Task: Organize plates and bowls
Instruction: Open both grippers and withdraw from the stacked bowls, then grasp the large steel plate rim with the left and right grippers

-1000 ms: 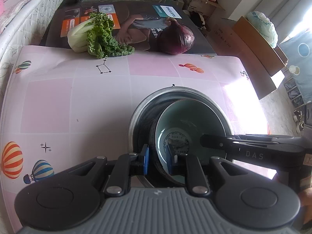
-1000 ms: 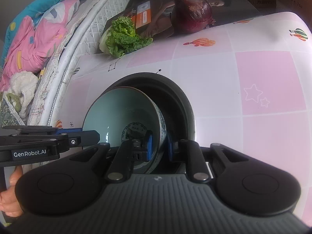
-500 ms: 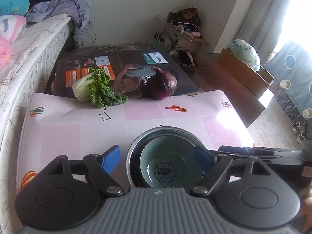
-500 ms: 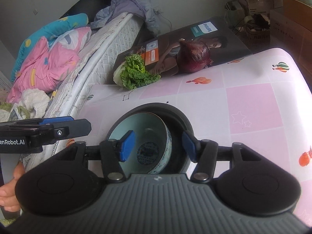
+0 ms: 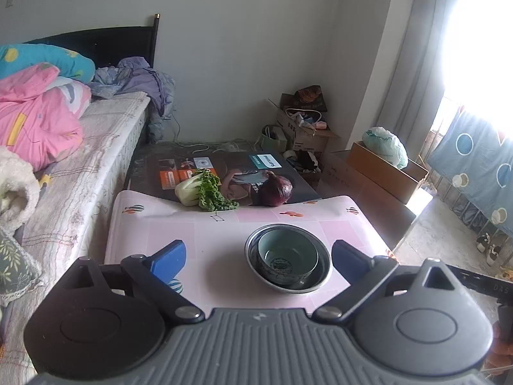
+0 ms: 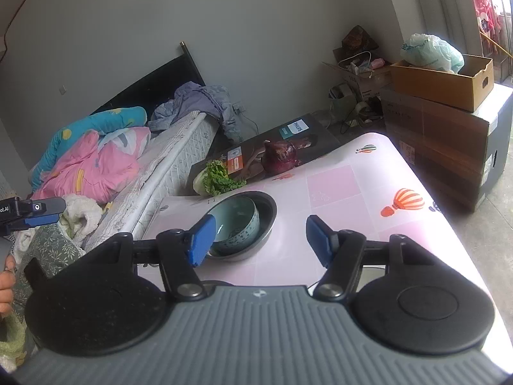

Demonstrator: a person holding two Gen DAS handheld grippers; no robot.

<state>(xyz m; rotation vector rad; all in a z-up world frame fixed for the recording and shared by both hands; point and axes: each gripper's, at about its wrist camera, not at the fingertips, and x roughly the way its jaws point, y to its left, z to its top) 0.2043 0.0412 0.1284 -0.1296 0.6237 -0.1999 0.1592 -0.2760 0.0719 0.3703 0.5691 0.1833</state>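
A pale green ceramic bowl (image 5: 287, 254) with a blue pattern rests tilted inside a larger steel bowl (image 5: 315, 281) on the pink table (image 5: 221, 234). My left gripper (image 5: 258, 259) hangs above and in front of the bowls, jaws opening wide, nothing between the pads. In the right wrist view the same green bowl (image 6: 235, 218) lies in the steel bowl (image 6: 266, 207). My right gripper (image 6: 261, 240) is raised off the table, jaws opening, touching neither bowl. Its left pad overlaps the bowls in the picture only.
A leafy cabbage (image 5: 205, 191) and a red cabbage (image 5: 278, 192) lie on a printed box (image 5: 224, 166) at the table's far edge. A bed with bedding (image 5: 41, 122) runs along the left. Cardboard boxes (image 6: 449, 122) stand to the right.
Both grippers let go of the green bowl, opened and pulled up and back from the table. The green bowl now rests inside the steel bowl.
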